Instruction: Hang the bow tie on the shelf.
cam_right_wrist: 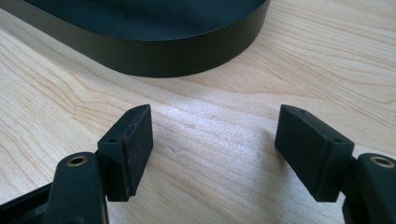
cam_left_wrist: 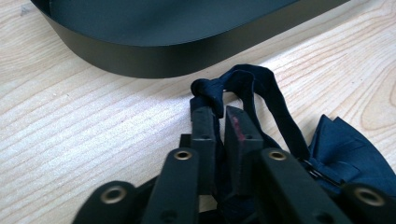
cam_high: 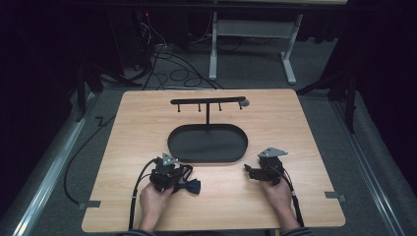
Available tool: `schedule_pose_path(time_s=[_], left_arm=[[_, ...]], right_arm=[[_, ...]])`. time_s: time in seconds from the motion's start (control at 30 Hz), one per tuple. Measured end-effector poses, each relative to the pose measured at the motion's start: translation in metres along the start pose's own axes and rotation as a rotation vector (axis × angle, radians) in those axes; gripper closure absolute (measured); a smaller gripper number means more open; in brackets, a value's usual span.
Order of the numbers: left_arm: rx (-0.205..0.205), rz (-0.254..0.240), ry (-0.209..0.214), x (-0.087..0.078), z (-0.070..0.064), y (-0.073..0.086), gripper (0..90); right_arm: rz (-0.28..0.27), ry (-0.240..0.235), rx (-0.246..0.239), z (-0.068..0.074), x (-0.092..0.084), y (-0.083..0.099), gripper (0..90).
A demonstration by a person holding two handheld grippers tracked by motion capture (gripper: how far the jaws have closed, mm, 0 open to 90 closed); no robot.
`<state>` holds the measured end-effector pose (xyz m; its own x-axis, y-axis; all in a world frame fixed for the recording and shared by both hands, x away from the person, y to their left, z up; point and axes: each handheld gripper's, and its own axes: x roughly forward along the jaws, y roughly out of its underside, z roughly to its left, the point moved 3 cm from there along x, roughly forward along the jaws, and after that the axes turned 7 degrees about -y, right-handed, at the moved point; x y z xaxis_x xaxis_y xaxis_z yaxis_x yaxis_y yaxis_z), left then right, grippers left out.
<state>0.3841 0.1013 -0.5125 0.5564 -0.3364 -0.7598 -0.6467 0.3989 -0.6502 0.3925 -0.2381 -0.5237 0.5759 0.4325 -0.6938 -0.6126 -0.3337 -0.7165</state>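
Wooden table (cam_high: pixel 295 128), bow tie strap (cam_left_wrist: pixel 254 86) pinched in left tool (cam_left_wrist: pixel 219 119)

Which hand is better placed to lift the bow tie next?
Left. The left claw is already shut on the bow tie's strap; the right claw stands open over bare table.

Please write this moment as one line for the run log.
left tongs: shut on bow tie strap | right tongs: open, holding nothing | tray: on table

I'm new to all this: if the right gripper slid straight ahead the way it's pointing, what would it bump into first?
Probably the low wall of the black oval tray. The right gripper has open jaws with bare wooden table between them and the tray, though the exact gap is unclear.
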Motion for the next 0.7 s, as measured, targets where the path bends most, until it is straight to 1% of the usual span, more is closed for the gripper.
schedule_pose_path(time_s=[0.17, 0.23, 0.4, 0.6, 0.7], left_arm=[[0.017, 0.002, -0.005, -0.002, -0.001, 0.000, 86.6], [0.021, 0.003, 0.001, -0.003, -0.002, 0.000, 87.1], [0.026, -0.012, 0.007, -0.007, -0.003, -0.002, 87.6], [0.035, -0.039, 0.013, -0.015, -0.005, -0.005, 87.7], [0.039, -0.065, 0.016, -0.022, -0.005, -0.007, 87.7]], right_arm=[[0.000, 0.000, 0.000, 0.000, 0.000, 0.000, 29.3], [0.000, 0.000, 0.000, 0.000, 0.000, 0.000, 29.2], [0.000, 0.000, 0.000, 0.000, 0.000, 0.000, 29.2], [0.000, 0.000, 0.000, 0.000, 0.000, 0.000, 29.2], [0.000, 0.000, 0.000, 0.000, 0.000, 0.000, 29.2]])
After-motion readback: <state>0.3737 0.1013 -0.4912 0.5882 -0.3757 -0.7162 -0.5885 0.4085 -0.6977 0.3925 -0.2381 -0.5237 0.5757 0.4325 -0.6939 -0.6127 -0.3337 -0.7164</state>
